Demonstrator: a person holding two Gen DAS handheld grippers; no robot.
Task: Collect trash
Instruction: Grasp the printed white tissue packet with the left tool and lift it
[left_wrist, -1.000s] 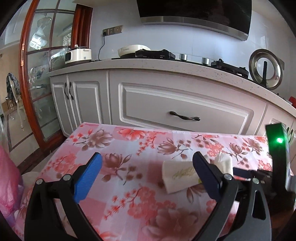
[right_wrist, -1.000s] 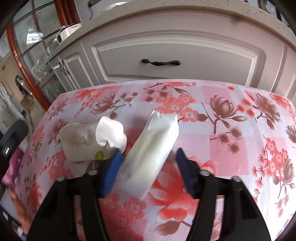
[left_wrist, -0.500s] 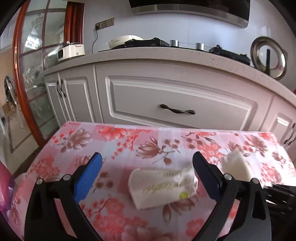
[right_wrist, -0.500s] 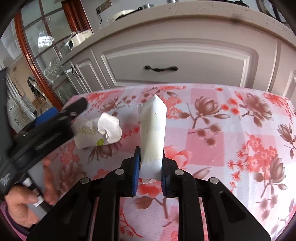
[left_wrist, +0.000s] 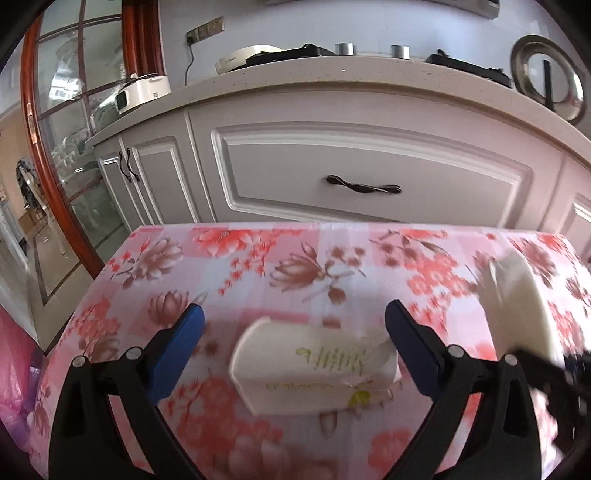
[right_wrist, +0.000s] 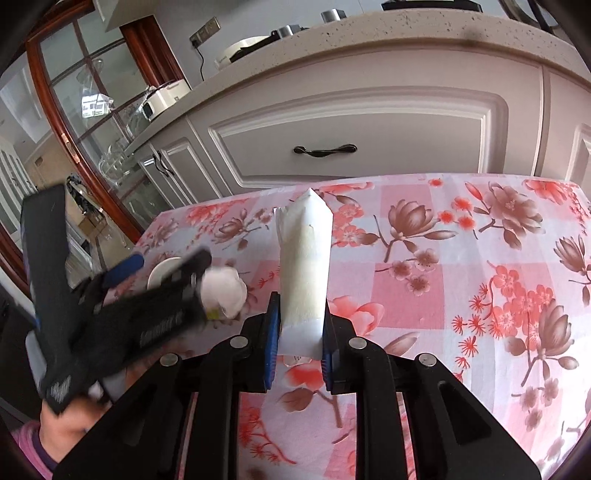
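A crumpled white tissue pack with gold lettering lies on the floral tablecloth. My left gripper is open, its blue fingers on either side of the pack, not touching it. My right gripper is shut on a white wrapper that stands up between its fingers, lifted above the cloth. The wrapper also shows at the right of the left wrist view. The left gripper appears blurred in the right wrist view, over the tissue pack.
A white kitchen cabinet with a drawer handle stands just behind the table. A wood-framed glass door is at the left. A pink plastic bag hangs off the table's left side.
My left gripper has moved forward so the tissue pack now lies between its open fingers. My right gripper has lifted the wrapper higher.
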